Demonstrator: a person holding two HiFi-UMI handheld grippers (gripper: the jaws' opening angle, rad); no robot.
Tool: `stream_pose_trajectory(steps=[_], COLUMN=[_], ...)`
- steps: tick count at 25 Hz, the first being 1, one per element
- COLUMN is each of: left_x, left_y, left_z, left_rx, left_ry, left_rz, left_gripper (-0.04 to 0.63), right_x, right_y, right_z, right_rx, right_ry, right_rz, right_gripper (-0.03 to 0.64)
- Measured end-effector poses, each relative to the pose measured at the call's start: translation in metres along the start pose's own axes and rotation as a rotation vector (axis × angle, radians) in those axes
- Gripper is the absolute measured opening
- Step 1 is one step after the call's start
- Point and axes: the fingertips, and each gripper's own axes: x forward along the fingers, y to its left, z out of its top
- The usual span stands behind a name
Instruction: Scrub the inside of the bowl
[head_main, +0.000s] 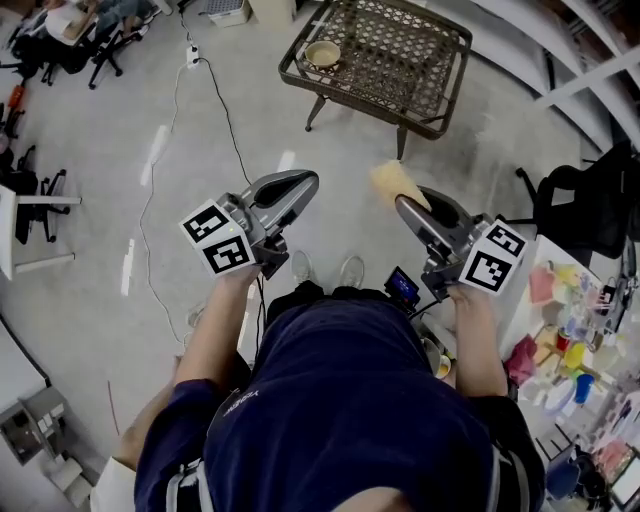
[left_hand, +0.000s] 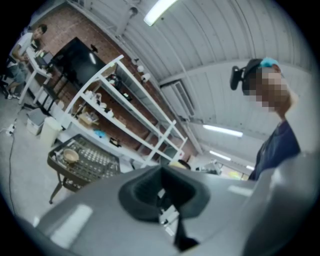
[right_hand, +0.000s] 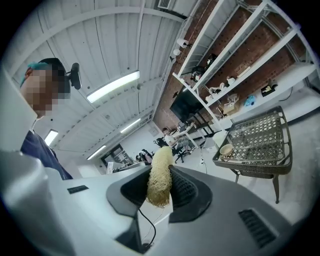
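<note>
So right now my right gripper (right_hand: 161, 180) is clamped on the yellow fibrous scrubber (right_hand: 161, 160), and my left gripper (left_hand: 161, 186) is closed on nothing. Bowl (head_main: 322, 53) sits at the left end of the wicker table (head_main: 440, 70), far ahead, well apart from both.

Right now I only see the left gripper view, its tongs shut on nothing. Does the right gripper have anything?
Observer: Yes, the right gripper has its tongs shut on a yellow fibrous scrubber.
Operator: Anything on the floor ahead?
Observer: A black cable lies on the floor, left of the wicker table.
Operator: Is the scrubber over the bowl yet?
Observer: No, in the head view it hangs short of the table, above the floor.
</note>
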Motion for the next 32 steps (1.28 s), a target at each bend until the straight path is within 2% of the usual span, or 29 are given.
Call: stream_pose_trajectory(steps=[9, 15, 32], left_x=[0.023, 0.032, 0.042], left_y=[0.015, 0.041, 0.172], left_z=[-0.004, 0.009, 0.08], left_rx=[0.001, -0.002, -0.022], left_ry=[-0.013, -0.012, 0.061], left_rz=[0.053, 0.055, -0.045], left_gripper=[0.003, 0.003, 0.003], right_x=[-0.012, 0.008, 0.136], right_y=[-0.035, -0.057, -0.106], right_z=[0.013, 0.027, 0.086], right_rx=[0.015, 0.022, 0.043], right_ry=[0.017, 0.022, -0.012], right_rz=[0.014, 0.014, -0.074], right_gripper=[0.091, 0.091, 0.091])
